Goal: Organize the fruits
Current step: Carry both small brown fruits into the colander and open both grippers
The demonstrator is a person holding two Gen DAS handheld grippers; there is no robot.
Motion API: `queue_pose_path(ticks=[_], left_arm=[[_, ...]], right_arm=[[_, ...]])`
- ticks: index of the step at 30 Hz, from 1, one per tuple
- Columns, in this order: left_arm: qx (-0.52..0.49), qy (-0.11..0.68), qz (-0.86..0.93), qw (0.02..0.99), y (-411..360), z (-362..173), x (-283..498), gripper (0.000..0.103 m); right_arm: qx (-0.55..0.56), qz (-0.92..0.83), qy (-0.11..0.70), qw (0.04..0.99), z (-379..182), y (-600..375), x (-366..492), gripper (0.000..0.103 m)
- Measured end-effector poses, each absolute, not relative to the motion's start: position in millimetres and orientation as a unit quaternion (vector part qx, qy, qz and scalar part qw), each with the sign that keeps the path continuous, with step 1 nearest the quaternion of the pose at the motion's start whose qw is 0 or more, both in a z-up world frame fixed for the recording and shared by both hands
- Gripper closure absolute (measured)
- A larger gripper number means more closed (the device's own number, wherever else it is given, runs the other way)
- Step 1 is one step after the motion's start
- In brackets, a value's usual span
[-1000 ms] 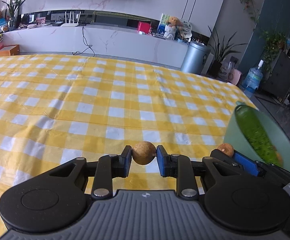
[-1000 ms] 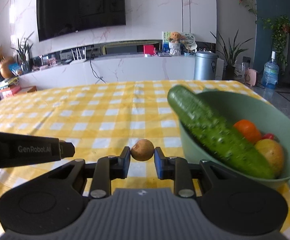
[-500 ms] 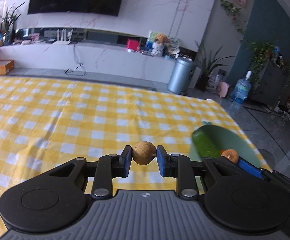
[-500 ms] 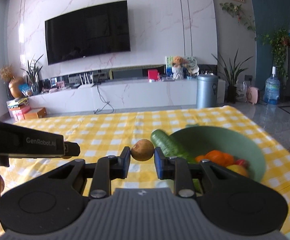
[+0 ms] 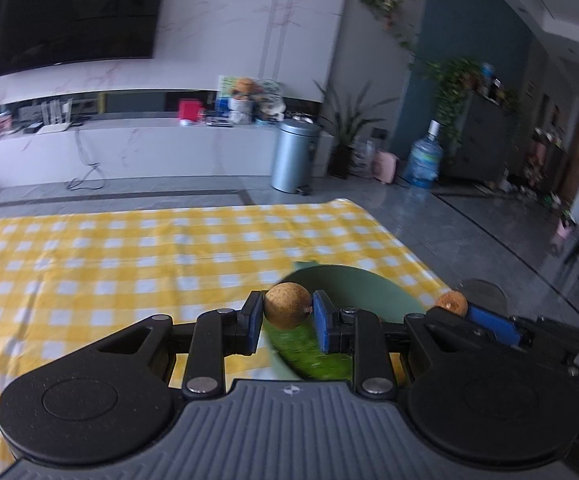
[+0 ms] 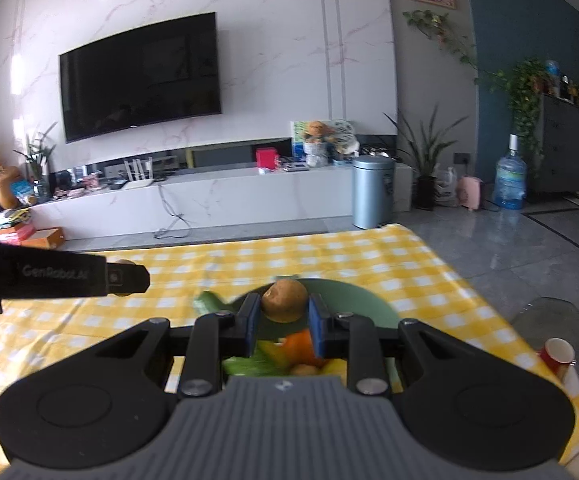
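A small brown round fruit (image 5: 288, 306) is clamped in the left gripper (image 5: 288, 322), another (image 6: 284, 300) in the right gripper (image 6: 283, 320). Both are held above the green bowl (image 6: 353, 300), presumably for release among the cucumber (image 6: 207, 302) and other produce.

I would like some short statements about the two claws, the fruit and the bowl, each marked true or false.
1. The left claw holds a small brown fruit. True.
2. The right claw is empty. False: it grips a brown fruit too.
3. The green bowl holds a cucumber. True.
4. The bowl stands on a bare wooden table. False: it stands on a yellow checked cloth.
5. The bowl is blue. False: it is green.
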State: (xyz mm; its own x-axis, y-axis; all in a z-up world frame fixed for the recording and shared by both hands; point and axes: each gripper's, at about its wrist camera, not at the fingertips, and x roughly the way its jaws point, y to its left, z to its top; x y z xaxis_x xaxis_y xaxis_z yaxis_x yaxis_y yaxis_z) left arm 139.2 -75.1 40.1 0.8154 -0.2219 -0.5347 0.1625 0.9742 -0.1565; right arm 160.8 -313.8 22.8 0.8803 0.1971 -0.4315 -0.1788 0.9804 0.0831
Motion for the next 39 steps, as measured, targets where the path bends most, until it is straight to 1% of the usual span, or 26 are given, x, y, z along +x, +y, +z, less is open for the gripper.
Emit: queue_pose_path(ticks=[6,15,19,24,39], left_arm=[[-0.013,0.300,-0.144,0.943,-114,33,160,0.073],[0.028,0.347,-0.169,0.922,-150,10,198,0.073],[0.048,0.363,-0.172,0.915,-157,0,209,0.074],[0.058,0.384,-0.174,0.905,-161,-15,224,0.074],[0.054,0.423,-0.183,0.886,-160,-36,239,0.073]], right_arm=[[0.004,0.080,0.253,0.964,18,-341,182,0.081],[-0.040,0.093,0.310,0.945,-2,-357,220,0.081],[-0.050,0.101,0.336,0.935,-15,-355,234,0.081],[-0.066,0.110,0.349,0.928,-23,-348,248,0.081],[-0.081,0.114,0.387,0.911,-39,-339,266,0.081]])
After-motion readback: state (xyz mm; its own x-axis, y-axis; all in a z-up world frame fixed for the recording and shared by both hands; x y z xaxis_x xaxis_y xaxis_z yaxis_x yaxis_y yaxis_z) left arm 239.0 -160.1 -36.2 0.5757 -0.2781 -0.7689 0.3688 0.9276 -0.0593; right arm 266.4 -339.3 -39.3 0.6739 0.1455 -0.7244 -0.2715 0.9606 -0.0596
